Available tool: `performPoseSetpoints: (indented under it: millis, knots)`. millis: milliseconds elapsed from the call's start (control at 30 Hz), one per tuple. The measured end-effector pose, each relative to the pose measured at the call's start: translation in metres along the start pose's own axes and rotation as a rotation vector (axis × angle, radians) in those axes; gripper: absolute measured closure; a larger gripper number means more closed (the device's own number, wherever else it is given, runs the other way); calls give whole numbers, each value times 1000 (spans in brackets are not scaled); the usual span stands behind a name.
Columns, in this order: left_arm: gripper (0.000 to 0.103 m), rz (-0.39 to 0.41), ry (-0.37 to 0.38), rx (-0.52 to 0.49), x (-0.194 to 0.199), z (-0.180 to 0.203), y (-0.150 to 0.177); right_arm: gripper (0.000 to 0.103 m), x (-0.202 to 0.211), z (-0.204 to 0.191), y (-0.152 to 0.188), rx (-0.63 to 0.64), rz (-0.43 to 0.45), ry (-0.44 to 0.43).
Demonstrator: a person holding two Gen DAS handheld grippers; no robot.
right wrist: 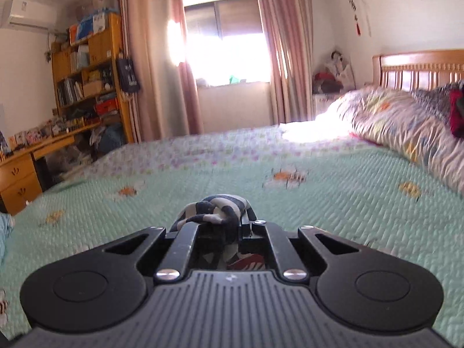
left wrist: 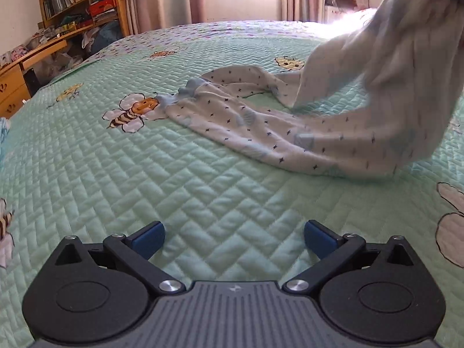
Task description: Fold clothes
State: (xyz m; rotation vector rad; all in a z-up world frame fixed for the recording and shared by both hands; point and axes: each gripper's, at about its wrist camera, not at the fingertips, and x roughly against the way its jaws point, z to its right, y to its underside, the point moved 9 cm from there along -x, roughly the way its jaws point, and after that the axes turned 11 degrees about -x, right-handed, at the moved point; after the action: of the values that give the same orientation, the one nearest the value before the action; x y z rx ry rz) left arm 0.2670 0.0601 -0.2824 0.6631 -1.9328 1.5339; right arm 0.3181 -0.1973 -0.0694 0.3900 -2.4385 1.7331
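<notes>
The left gripper's fingers (left wrist: 148,240) stand wide apart with nothing between them, low in the left wrist view over the bed (left wrist: 87,174), probably ready to take a free edge. The starred garment (left wrist: 261,127) rises from mid-frame to the upper right, because the right gripper's fingers (right wrist: 214,217) are clamped on its fabric.

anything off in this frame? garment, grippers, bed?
One thing: the garment is not flat. One end is pulled up off the quilt toward the upper right while the rest trails rumpled on it. The right gripper is shut on bunched cloth; the left gripper is open and empty.
</notes>
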Motion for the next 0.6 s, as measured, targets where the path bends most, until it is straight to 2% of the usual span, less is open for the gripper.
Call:
performPoseSetpoints:
  millis: [100, 200, 233, 267, 367, 400, 500, 600]
  knots:
    - [0, 24, -24, 9, 2, -1, 10, 95, 43, -9, -42, 19, 106, 0]
    - [0, 51, -58, 10, 7, 3, 16, 93, 70, -7, -42, 51, 135, 14]
    - [0, 64, -63, 9, 9, 4, 18, 91, 73, -1, -30, 51, 113, 32]
    - [0, 80, -66, 3, 10, 5, 20, 86, 73, 7, -16, 44, 84, 52]
    - [0, 134, -71, -12, 16, 6, 26, 59, 68, 42, 43, 17, -58, 153]
    - [0, 149, -75, -22, 17, 6, 27, 53, 68, 55, 64, 4, -104, 191]
    - [0, 170, -91, -48, 19, 7, 29, 50, 82, 87, 116, -80, -187, 260]
    - [0, 148, -66, 7, 20, 4, 28, 49, 94, 109, 150, -161, -246, 303]
